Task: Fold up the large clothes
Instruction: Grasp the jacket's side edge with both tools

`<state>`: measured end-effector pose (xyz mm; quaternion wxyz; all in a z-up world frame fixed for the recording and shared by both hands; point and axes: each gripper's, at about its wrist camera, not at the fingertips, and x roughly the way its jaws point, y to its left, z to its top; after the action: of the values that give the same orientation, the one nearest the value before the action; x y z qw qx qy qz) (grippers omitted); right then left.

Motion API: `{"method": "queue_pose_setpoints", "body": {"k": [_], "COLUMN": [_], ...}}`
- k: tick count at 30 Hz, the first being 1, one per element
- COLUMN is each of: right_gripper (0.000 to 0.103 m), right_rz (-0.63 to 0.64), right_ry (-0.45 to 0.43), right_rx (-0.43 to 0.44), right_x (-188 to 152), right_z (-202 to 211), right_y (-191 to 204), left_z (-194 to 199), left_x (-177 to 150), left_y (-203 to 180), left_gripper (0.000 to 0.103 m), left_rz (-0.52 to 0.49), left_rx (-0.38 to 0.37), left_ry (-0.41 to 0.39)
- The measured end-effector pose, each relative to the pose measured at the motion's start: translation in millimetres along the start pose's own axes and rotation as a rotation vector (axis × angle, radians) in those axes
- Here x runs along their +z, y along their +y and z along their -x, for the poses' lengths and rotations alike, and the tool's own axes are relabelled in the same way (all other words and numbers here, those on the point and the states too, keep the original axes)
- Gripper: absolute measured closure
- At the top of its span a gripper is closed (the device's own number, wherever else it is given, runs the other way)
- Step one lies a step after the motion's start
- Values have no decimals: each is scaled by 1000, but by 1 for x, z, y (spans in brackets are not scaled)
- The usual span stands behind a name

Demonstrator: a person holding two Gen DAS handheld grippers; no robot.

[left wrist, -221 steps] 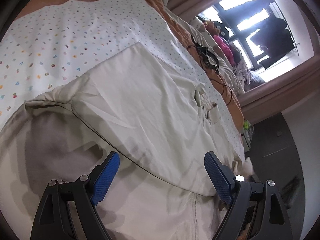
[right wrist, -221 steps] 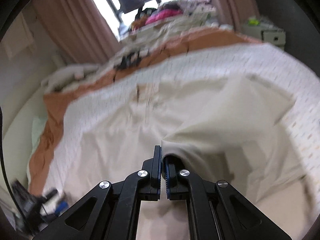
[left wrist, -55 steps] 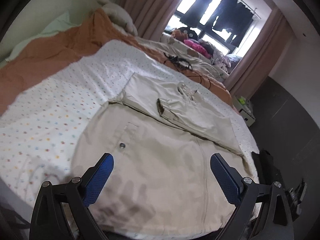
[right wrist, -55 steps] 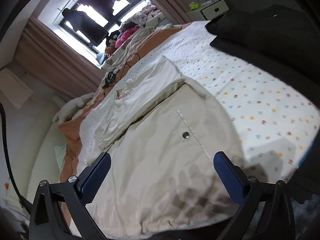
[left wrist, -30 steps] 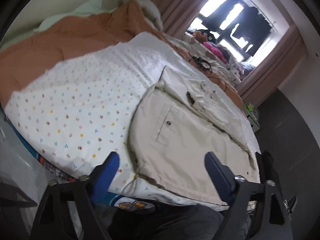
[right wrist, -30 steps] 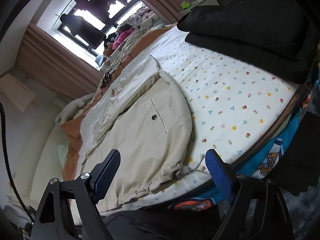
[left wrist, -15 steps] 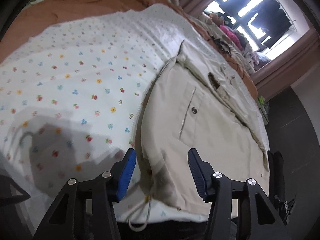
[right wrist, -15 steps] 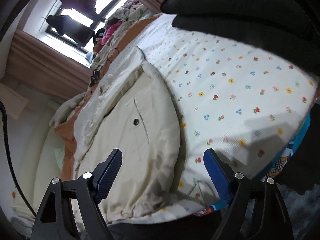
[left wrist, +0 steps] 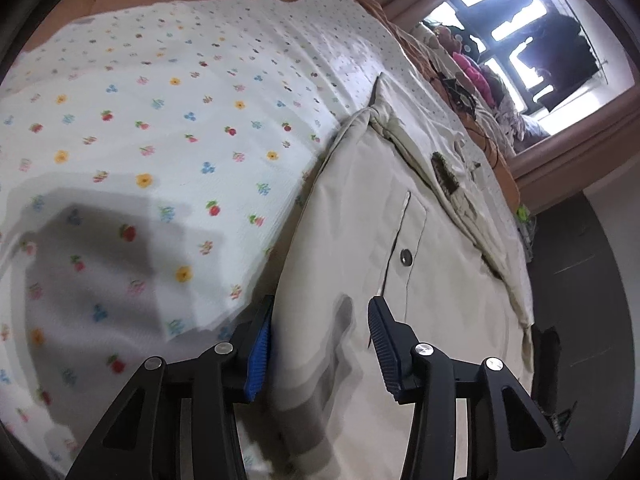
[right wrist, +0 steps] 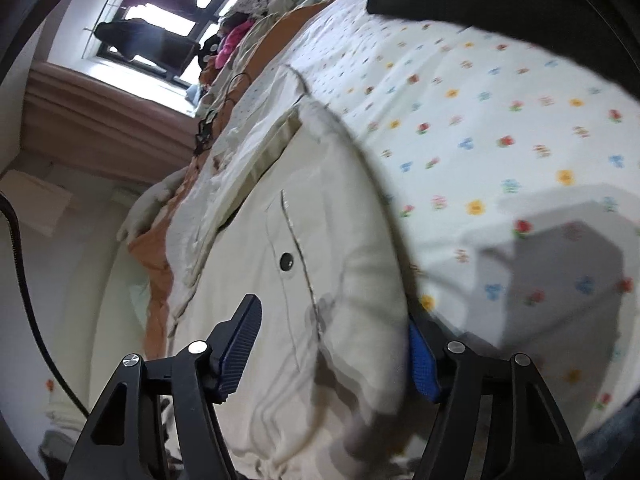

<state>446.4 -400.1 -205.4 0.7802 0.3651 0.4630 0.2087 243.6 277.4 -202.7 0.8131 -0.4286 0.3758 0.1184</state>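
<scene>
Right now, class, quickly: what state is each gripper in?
Left gripper: open, jaws straddling the beige jacket's near corner, not clamped.
Right gripper: open, jaws either side of the jacket's other corner.

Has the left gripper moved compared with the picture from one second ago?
Yes. The left gripper has come down and forward to the cream jacket; its fingers now straddle the hem corner beside the flowered sheet, and the jaws stand narrower.
</scene>
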Motion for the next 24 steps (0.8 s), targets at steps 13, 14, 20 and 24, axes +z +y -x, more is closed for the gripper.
{"method": "queue_pose_setpoints", "body": {"k": [13,14,20,24], "right_gripper": [56,56,56,68], "right_rz": [9,9,-9,9], "right_ry": [144,142,133,141], "right_rx": [127,134,152,102], "right_x": [-17,-20,-26,-30], "right_z": [-11,-11,-21,-24], "right_y": [-3,-3,4,10], "left_z": [3,4,3,3], "left_x": [-29,-32,-38,-41], "left_y": [6,6,1,4], "left_gripper": [73,73,74,88], "left_rz": [40,40,40,79], "left_rx": [-124,-131,-144,-134], "left_ry": [71,76,90,84]}}
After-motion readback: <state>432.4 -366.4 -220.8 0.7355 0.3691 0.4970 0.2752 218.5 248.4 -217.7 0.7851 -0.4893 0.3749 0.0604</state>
